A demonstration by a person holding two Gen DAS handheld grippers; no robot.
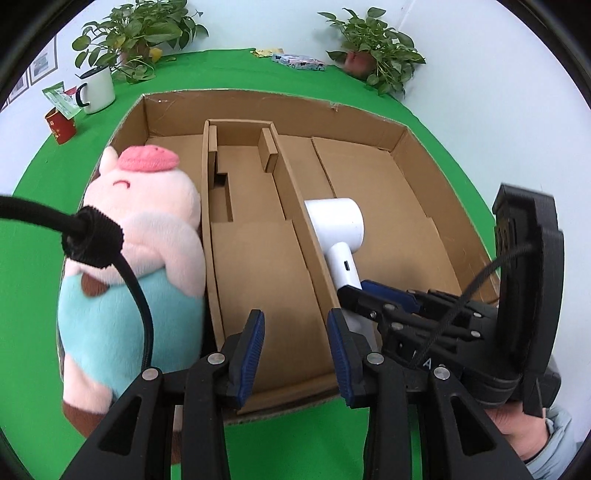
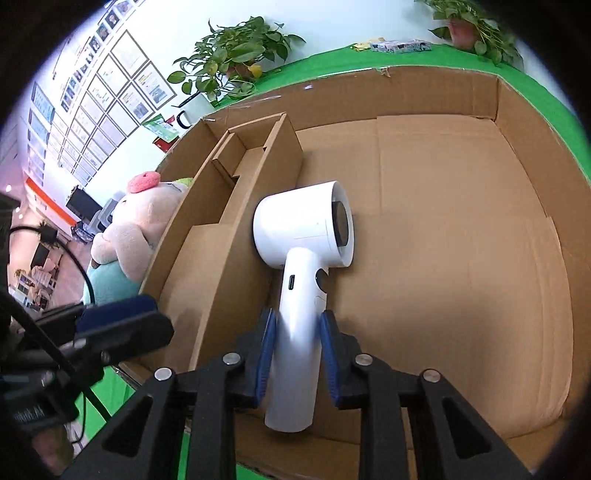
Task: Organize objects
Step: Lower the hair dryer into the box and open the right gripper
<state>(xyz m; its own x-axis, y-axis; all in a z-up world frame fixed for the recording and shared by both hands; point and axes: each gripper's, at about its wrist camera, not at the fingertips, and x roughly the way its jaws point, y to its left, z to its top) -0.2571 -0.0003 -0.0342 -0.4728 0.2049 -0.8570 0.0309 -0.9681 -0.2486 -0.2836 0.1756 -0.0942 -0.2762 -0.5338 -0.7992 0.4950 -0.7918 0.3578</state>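
Observation:
A white hair dryer (image 2: pixel 303 258) lies in the right compartment of an open cardboard box (image 2: pixel 443 229), against the divider. My right gripper (image 2: pixel 297 354) has its blue pads on both sides of the dryer's handle. The dryer also shows in the left wrist view (image 1: pixel 338 229), with the right gripper (image 1: pixel 388 299) on its handle. A pink pig plush (image 1: pixel 136 251) in a teal outfit lies in the box's left compartment; it also shows in the right wrist view (image 2: pixel 136 229). My left gripper (image 1: pixel 295 354) is open and empty over the middle compartment (image 1: pixel 266 280).
The box (image 1: pixel 424 147) sits on a green table (image 1: pixel 37 314). A white mug (image 1: pixel 96 88), a red cup (image 1: pixel 61 125), two potted plants (image 1: pixel 136 33) and a small packet (image 1: pixel 299 62) stand beyond the box. A black cable (image 1: pixel 92 240) crosses the plush.

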